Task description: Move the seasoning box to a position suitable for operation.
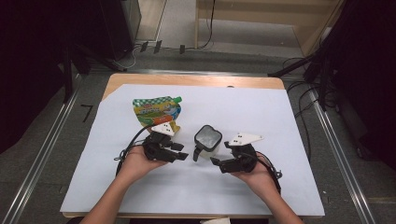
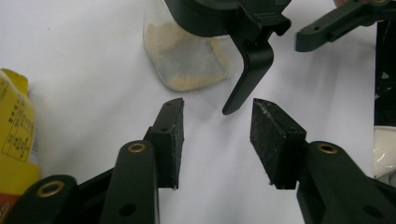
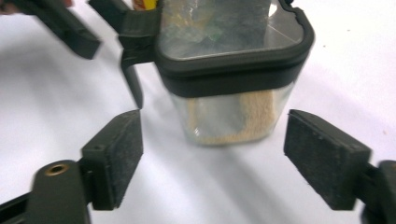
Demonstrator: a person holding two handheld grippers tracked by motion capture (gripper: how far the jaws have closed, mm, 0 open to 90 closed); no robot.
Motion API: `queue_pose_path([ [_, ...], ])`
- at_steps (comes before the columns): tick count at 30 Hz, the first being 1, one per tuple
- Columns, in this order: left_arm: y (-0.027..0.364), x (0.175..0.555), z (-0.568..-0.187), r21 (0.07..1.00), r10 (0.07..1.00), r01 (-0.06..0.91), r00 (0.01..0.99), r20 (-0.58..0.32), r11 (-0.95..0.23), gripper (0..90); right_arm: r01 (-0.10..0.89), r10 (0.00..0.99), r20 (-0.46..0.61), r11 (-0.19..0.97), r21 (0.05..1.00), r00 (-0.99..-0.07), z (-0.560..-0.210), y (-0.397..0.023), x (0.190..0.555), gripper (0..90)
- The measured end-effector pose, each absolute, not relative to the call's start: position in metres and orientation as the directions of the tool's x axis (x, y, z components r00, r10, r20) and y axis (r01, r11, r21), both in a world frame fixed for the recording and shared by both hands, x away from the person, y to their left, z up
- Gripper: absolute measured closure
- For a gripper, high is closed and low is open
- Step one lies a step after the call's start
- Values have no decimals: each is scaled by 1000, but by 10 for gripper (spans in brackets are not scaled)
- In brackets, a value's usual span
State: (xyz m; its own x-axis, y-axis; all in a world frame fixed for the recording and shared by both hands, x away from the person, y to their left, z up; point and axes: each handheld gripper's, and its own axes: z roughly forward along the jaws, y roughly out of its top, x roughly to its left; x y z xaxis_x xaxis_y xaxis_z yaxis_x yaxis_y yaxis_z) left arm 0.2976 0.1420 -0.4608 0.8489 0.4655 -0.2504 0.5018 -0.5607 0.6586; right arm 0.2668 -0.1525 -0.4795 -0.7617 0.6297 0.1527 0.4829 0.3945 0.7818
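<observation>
A clear square container (image 1: 208, 140) with a black lid and a little beige powder at its bottom stands on the white sheet between my hands. Its black latch (image 2: 250, 70) hangs open down the side facing my left gripper. My left gripper (image 1: 180, 151) is open; in the left gripper view its pads (image 2: 170, 135) flank the latch's tip without touching it. My right gripper (image 1: 220, 153) is open too. In the right gripper view the container (image 3: 233, 116) stands just ahead of the gap, wide of both pads (image 3: 116, 149).
A yellow and green spouted pouch (image 1: 156, 112) lies behind my left hand, close to the gripper (image 2: 14, 126). A white sheet (image 1: 280, 116) covers most of the wooden table (image 1: 187, 80). Floor rails and cables run beside the table.
</observation>
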Motion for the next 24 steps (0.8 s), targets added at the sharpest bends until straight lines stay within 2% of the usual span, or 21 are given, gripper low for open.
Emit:
queue_pose_path([
  [2,142,300,-461,664,459,492,854,-244,-563,637,484,636,157,379,789,-755,-475,-157,265,261],
  [3,142,303,-461,668,452,505,849,-273,-546,701,486,641,167,362,795,-750,-471,-159,267,296],
  [6,141,306,-464,653,450,518,845,-289,-553,798,493,643,174,358,793,-746,-469,-161,268,334],
  [7,138,307,-466,644,437,523,845,-307,-559,824,492,650,164,363,791,-742,-468,-165,269,391],
  [8,138,307,-466,644,437,523,845,-307,-559,844,492,650,164,363,791,-742,-468,-165,269,391],
  [9,135,307,-466,643,427,519,849,-312,-563,860,498,660,170,348,794,-732,-468,-169,271,449],
  [10,135,307,-466,643,427,519,849,-312,-563,865,498,660,170,348,794,-732,-468,-169,271,449],
  [11,132,306,-465,647,423,510,854,-303,-567,875,518,665,197,327,790,-721,-468,-173,274,498],
  [13,131,307,-465,644,421,509,855,-303,-572,889,532,666,217,313,787,-714,-468,-175,275,524],
  [16,127,308,-464,635,419,520,850,-318,-572,900,534,675,211,315,784,-708,-469,-179,276,576],
  [17,124,307,-464,625,420,531,844,-333,-572,900,528,675,202,320,786,-710,-469,-181,276,631],
  [19,123,307,-464,629,429,535,841,-330,-565,900,526,676,196,325,786,-711,-469,-182,276,656],
  [23,119,308,-465,626,448,546,832,-327,-557,900,528,672,200,327,784,-713,-469,-183,277,799],
  [24,119,308,-465,626,448,546,832,-327,-557,900,528,672,200,327,784,-713,-469,-183,277,799],
])
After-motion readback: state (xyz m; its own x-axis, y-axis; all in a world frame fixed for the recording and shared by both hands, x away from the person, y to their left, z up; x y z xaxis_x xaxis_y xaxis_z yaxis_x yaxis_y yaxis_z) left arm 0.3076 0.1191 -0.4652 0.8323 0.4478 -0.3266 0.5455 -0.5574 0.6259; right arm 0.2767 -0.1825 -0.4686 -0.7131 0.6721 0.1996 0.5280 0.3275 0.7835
